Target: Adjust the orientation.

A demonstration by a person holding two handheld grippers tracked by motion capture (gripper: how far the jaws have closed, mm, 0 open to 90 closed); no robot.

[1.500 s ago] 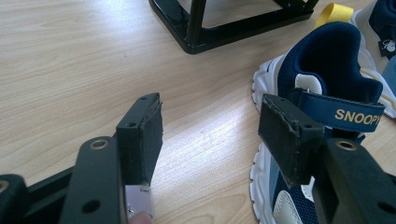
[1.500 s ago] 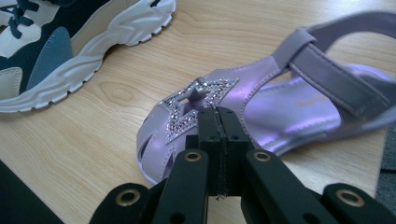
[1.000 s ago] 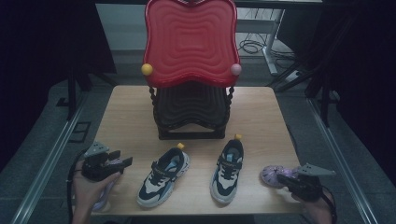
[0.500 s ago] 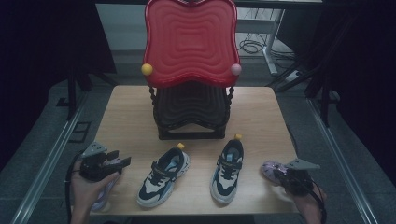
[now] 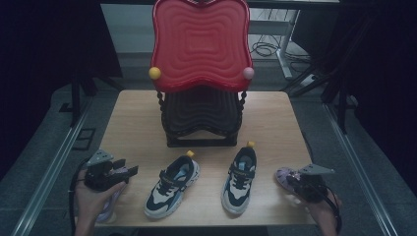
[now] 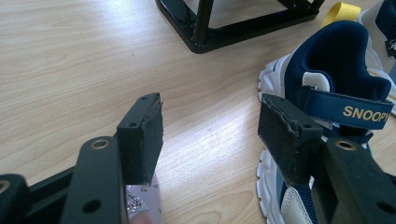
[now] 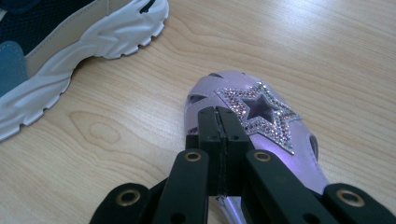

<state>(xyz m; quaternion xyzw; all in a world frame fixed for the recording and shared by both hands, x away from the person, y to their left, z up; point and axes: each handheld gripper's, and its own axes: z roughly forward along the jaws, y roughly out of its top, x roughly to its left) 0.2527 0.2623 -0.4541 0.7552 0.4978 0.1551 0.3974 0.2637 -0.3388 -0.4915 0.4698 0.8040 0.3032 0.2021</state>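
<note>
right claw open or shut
Shut. In the right gripper view the right claw has its two jaws pressed together with no gap, above the purple shoe. Whether it pinches the shoe cannot be told.

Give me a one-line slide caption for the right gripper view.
Right claw, jaws shut together, poised over a purple sandal with a rhinestone star, beside a sneaker's white sole on the wooden table.

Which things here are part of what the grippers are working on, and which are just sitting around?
In the job:
right gripper, jaws shut over the right purple sandal
left gripper, jaws open above the left purple sandal

Lying about:
left sneaker
right sneaker
black rack
red tray
table
</note>
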